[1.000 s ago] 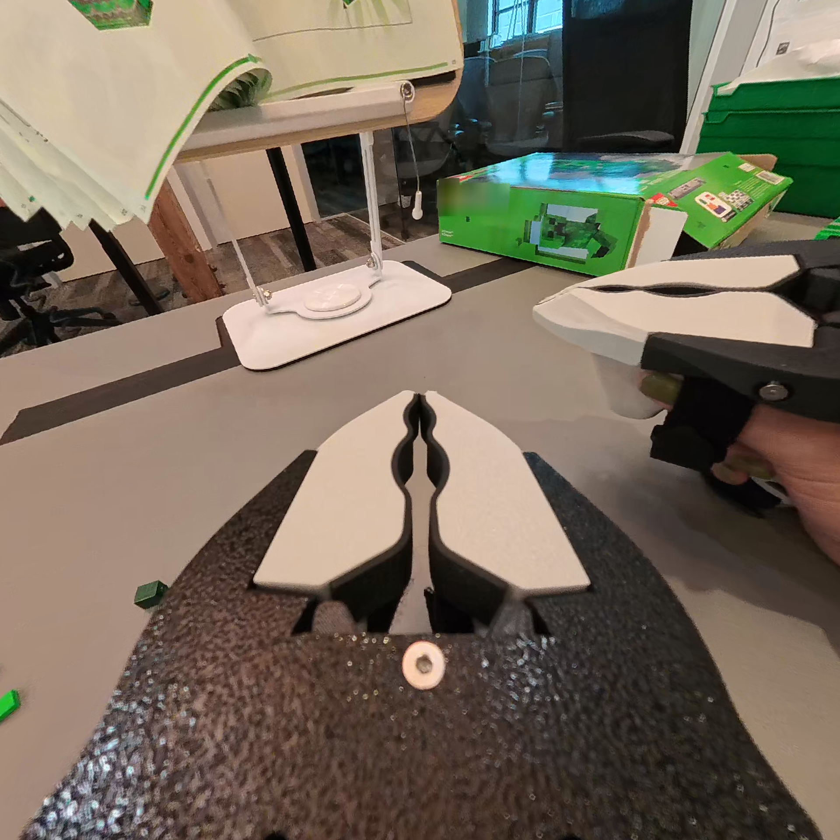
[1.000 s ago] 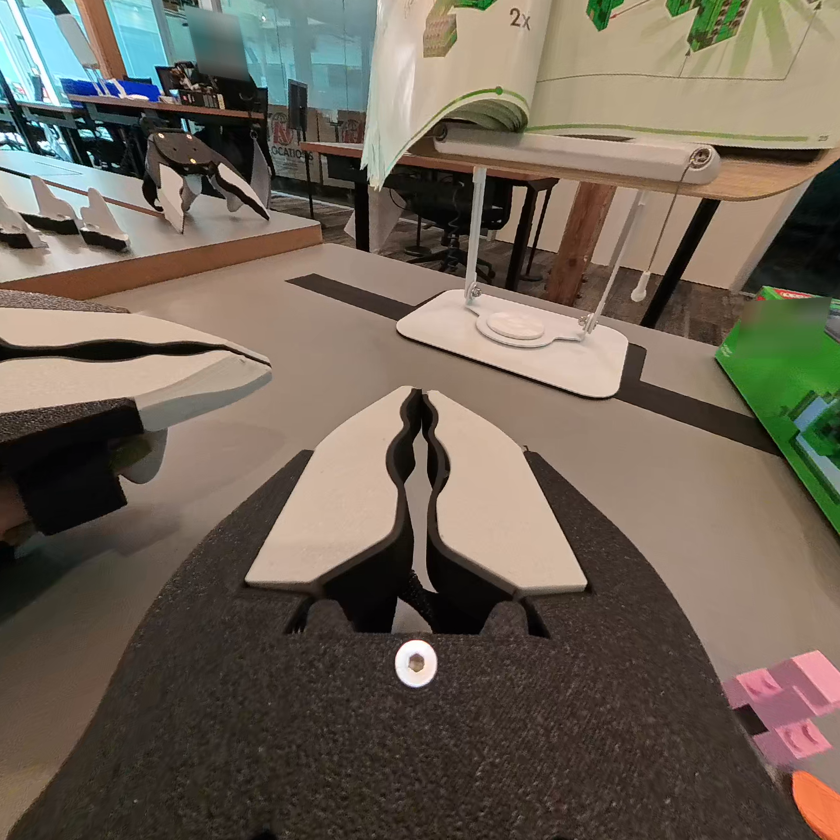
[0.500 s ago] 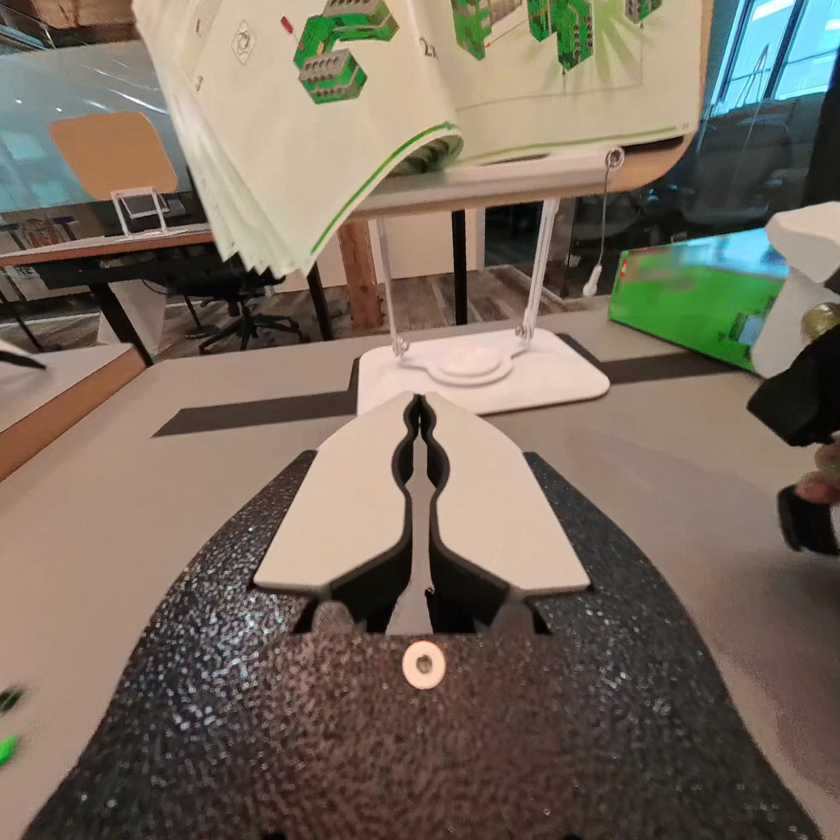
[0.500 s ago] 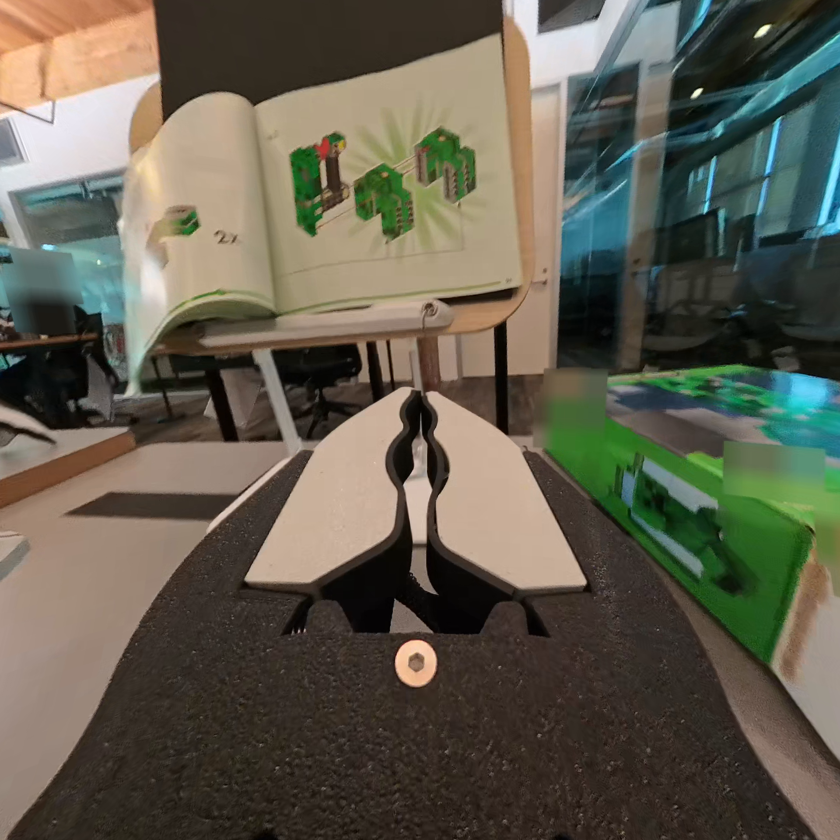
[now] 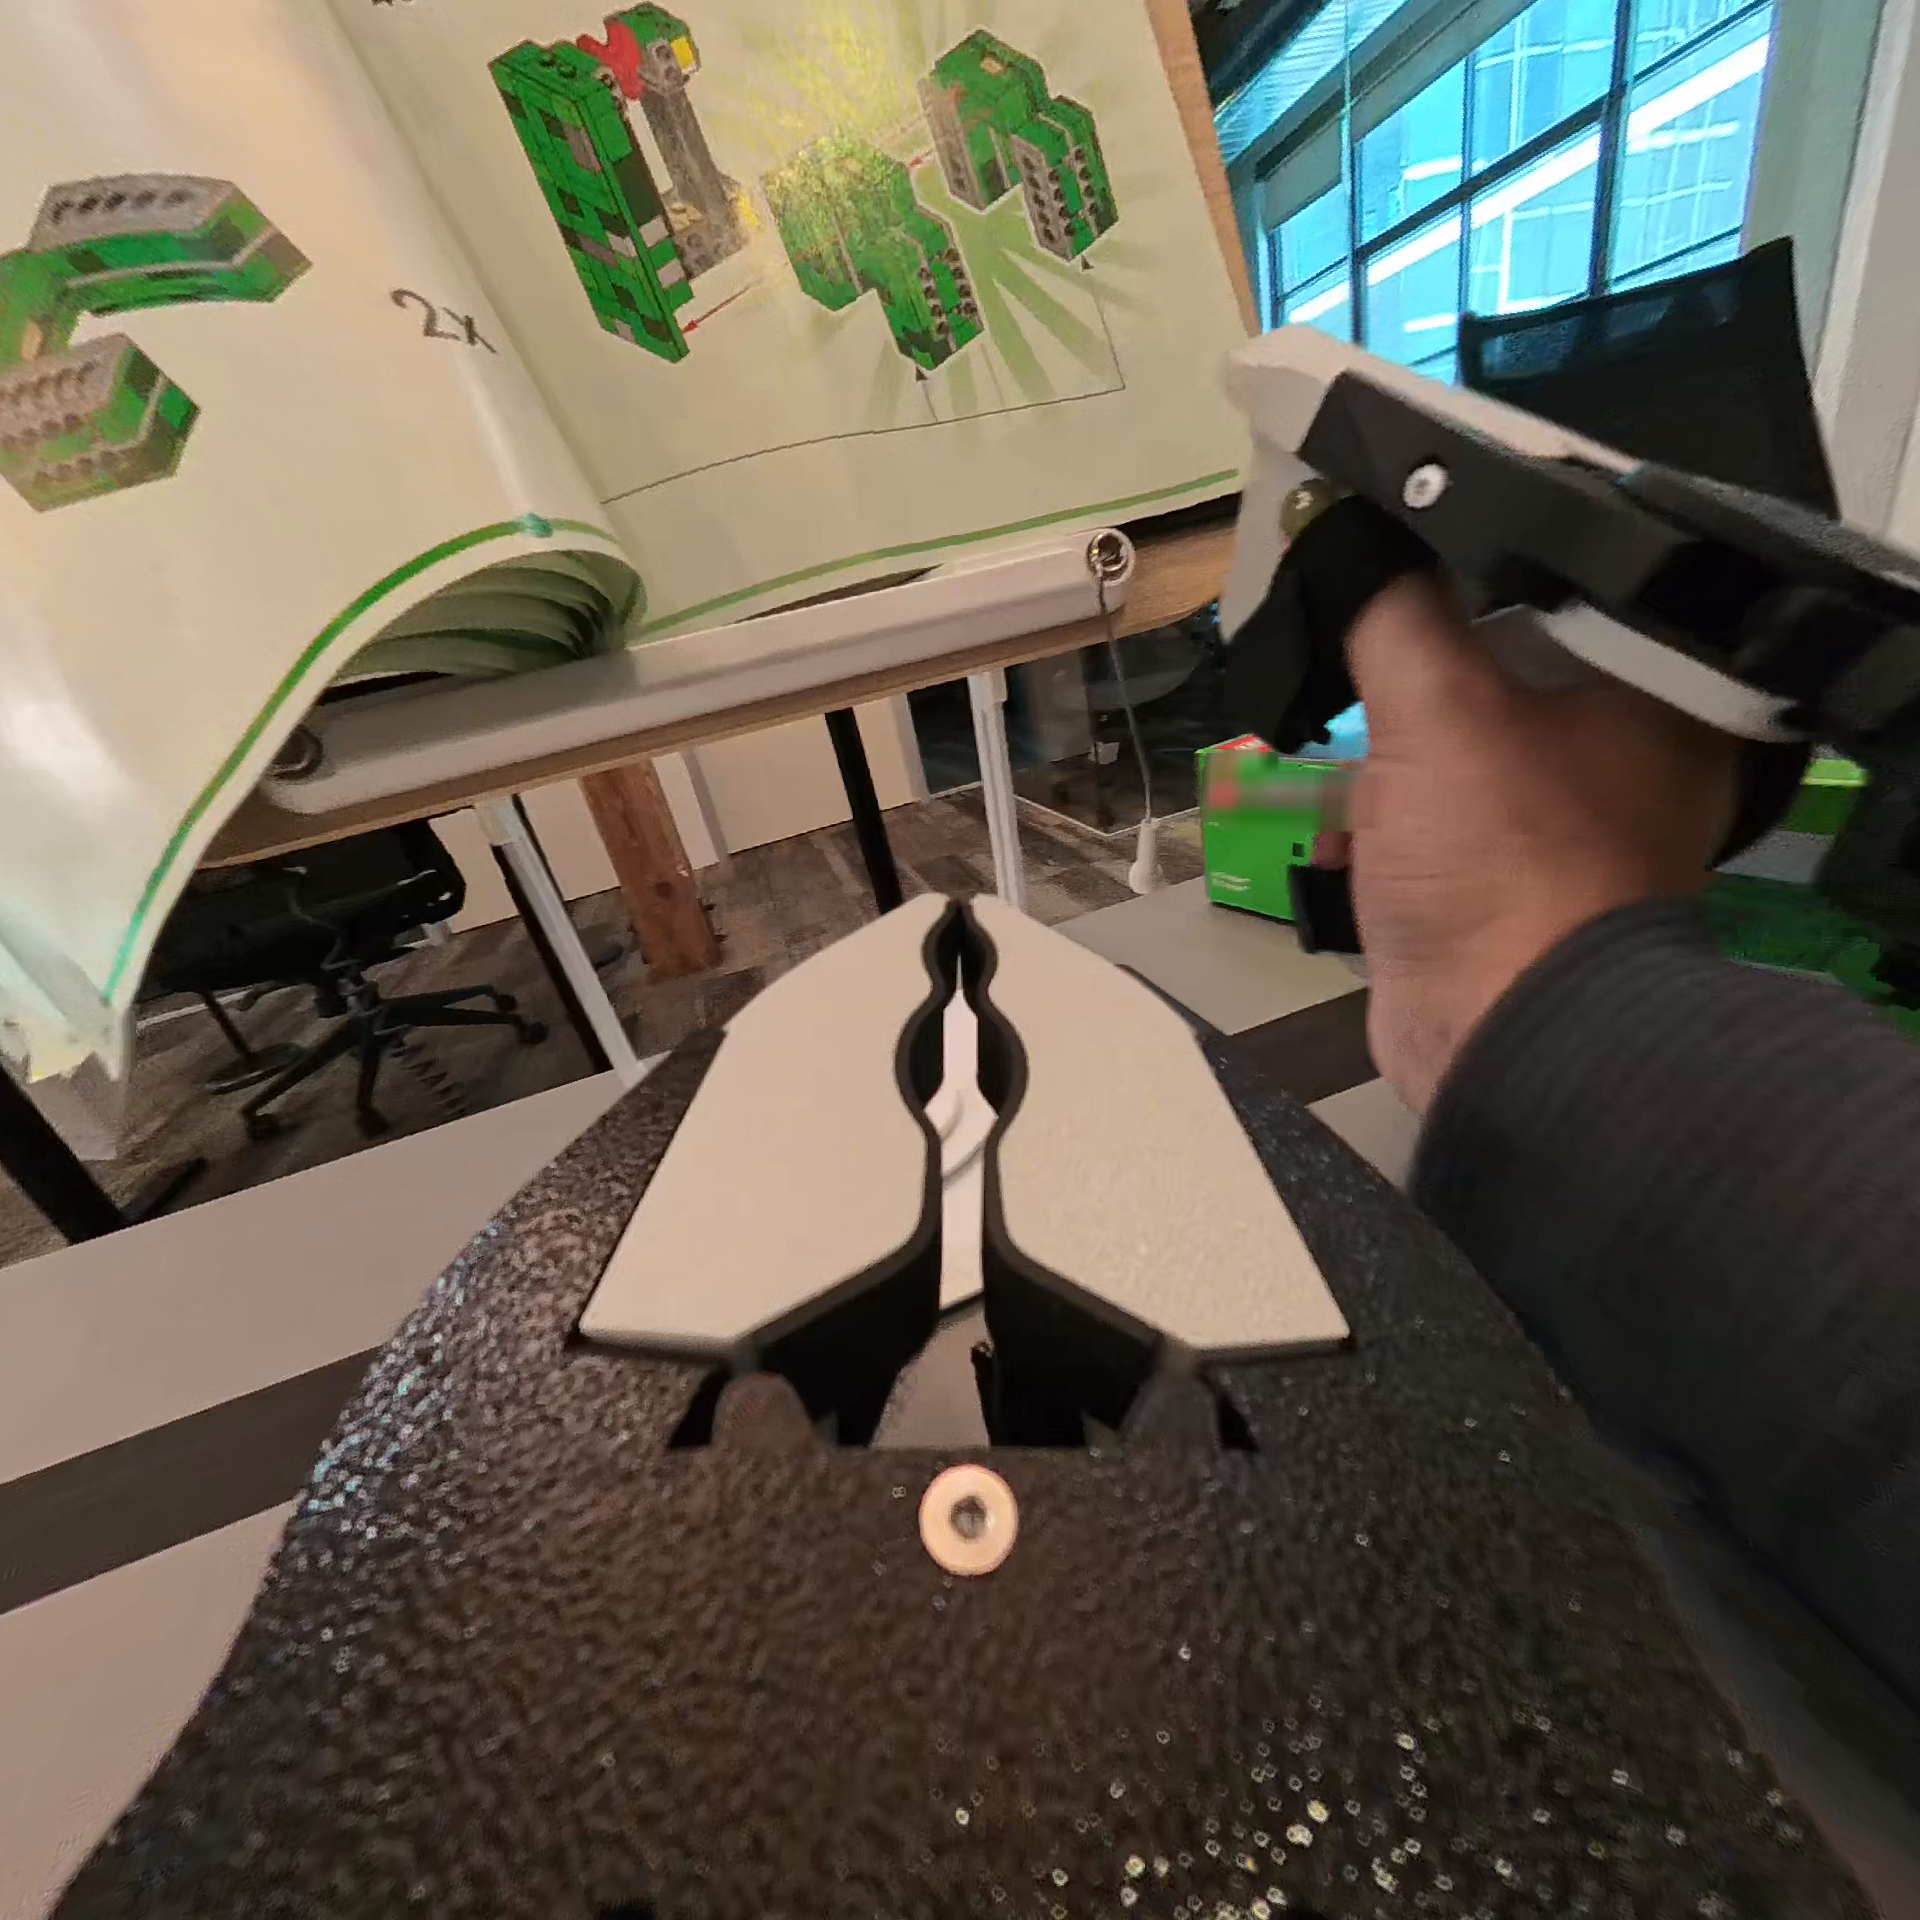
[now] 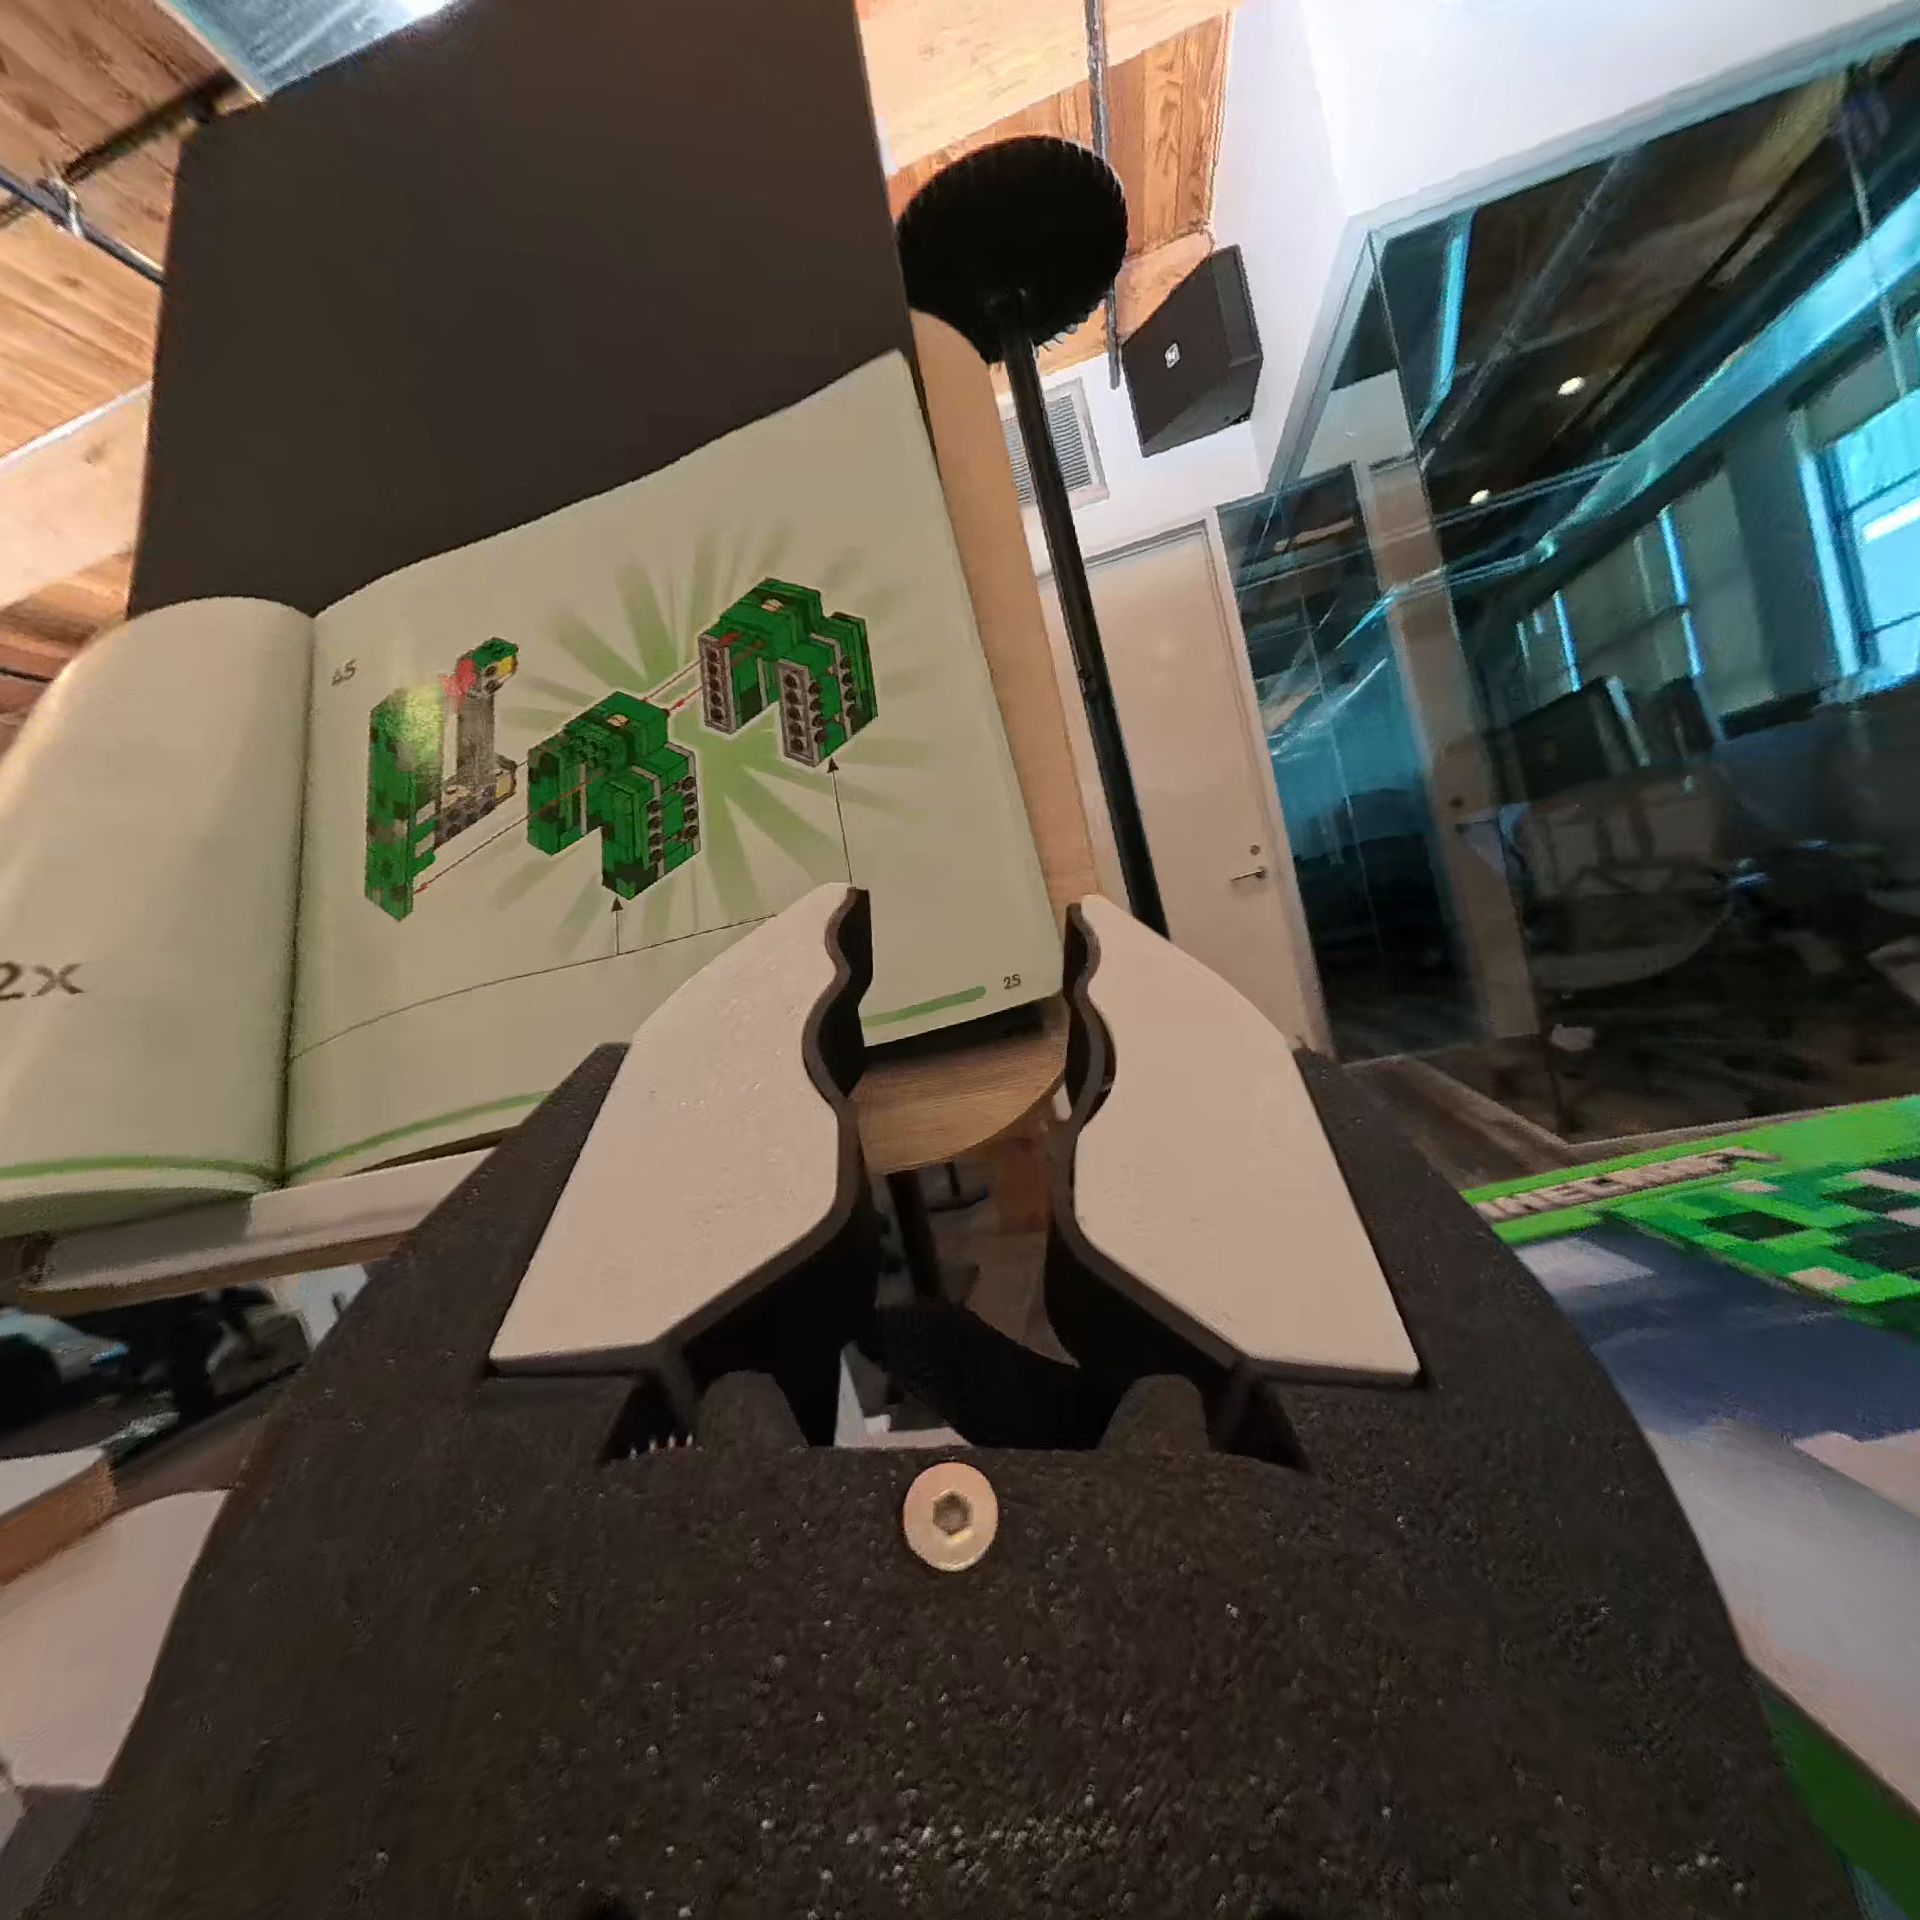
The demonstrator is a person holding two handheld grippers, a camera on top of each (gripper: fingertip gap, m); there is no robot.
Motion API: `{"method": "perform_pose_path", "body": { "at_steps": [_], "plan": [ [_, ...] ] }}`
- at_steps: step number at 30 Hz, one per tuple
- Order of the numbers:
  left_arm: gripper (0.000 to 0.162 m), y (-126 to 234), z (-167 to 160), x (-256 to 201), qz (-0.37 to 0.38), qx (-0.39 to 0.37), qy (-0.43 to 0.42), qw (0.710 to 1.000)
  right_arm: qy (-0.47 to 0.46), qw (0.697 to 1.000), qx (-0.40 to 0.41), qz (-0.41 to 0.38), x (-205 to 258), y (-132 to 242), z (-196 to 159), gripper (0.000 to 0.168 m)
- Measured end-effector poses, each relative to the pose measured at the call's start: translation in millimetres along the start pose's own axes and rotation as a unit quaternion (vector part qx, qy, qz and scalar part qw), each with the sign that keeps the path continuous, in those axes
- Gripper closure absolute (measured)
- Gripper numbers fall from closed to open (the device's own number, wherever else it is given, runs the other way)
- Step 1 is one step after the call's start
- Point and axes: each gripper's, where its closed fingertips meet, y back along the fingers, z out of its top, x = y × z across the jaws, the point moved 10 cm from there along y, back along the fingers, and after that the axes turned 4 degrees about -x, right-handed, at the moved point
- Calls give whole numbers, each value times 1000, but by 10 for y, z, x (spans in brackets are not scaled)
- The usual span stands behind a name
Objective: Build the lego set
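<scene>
One claw (image 6: 961,920) agape; L claw (image 5: 958,914) closed.

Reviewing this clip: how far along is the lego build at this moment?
No built model or brick shows. The instruction booklet stands open on its stand. Right gripper is open and raised toward the booklet's right page; left gripper is shut, empty. All assembly remains, judging from these views.

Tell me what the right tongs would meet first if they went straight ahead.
Probably the lower right corner of the open booklet on its stand; the open right tongs frame that corner, though depth is unclear.
</scene>
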Motion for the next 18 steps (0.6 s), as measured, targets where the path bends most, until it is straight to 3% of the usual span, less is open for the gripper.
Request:
{"method": "perform_pose_path", "body": {
  "at_steps": [18],
  "plan": [
    [162, -12, -16, -63, -26, 15, 5, 1000, 4, 999, 38, -16, 75, 15, -87, 137]
  ]
}}
